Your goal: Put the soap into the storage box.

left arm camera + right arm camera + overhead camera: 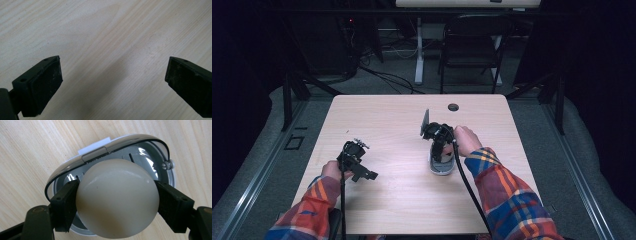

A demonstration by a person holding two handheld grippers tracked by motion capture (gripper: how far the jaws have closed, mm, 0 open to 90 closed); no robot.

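Right claw (117, 202) clenched on pale egg (117, 197), directly above grey oval holder (160, 160) on bench (387, 110); straight down next, likely. Left claw (112, 82) released, well apart, over bare wood.

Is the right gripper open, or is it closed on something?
Closed on the egg: in the right gripper view, both black pads of the right gripper press its sides, above a grey oval container on the table.
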